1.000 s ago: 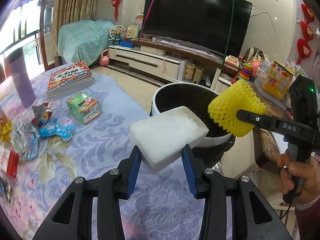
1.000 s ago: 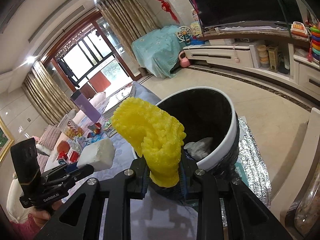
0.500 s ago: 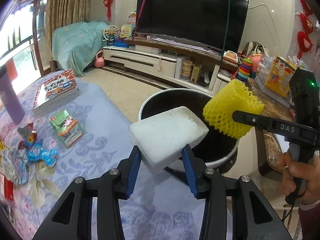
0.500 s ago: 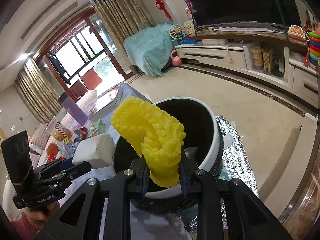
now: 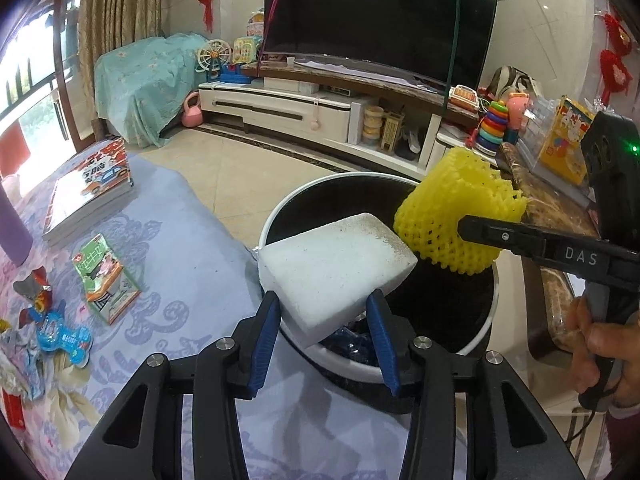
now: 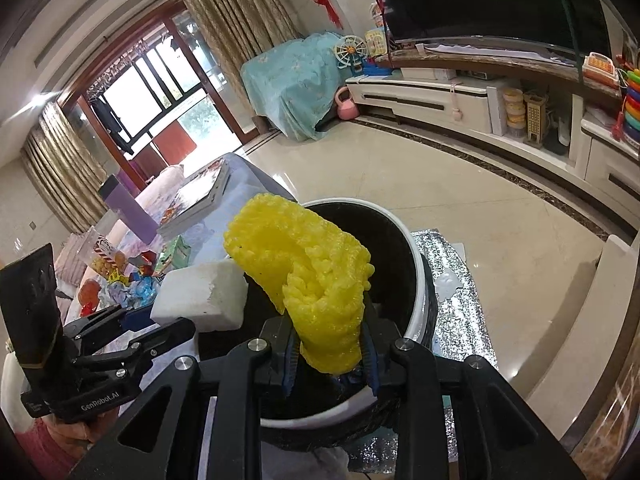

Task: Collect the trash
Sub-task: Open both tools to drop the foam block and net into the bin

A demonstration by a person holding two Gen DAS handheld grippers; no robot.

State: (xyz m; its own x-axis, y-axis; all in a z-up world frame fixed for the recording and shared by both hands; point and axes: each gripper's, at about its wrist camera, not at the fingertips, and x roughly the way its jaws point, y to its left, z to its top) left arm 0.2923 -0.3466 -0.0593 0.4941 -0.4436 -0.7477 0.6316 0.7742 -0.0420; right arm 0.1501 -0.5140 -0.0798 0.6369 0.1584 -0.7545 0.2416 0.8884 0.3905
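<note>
My left gripper [image 5: 325, 322] is shut on a white foam block [image 5: 334, 266] and holds it over the near rim of a white trash bin with a black liner [image 5: 490, 322]. My right gripper [image 6: 330, 354] is shut on a yellow foam fruit net [image 6: 310, 276] and holds it above the bin's opening [image 6: 400, 248]. The net [image 5: 456, 216] and the right gripper [image 5: 540, 244] also show in the left wrist view, to the right of the block. The block [image 6: 200, 298] and the left gripper [image 6: 132, 336] show at the left of the right wrist view.
A table with a purple flowered cloth [image 5: 168, 216] lies left of the bin, with wrappers [image 5: 60, 332], a small green box [image 5: 106, 274], books [image 5: 90, 192] and a purple bottle [image 6: 128, 210]. A brown side table [image 5: 552, 216] stands right of the bin. A TV stand [image 5: 320, 106] is behind.
Both grippers have moved forward with their loads, from beside the bin to over it. The bin now sits closer and lower in both views.
</note>
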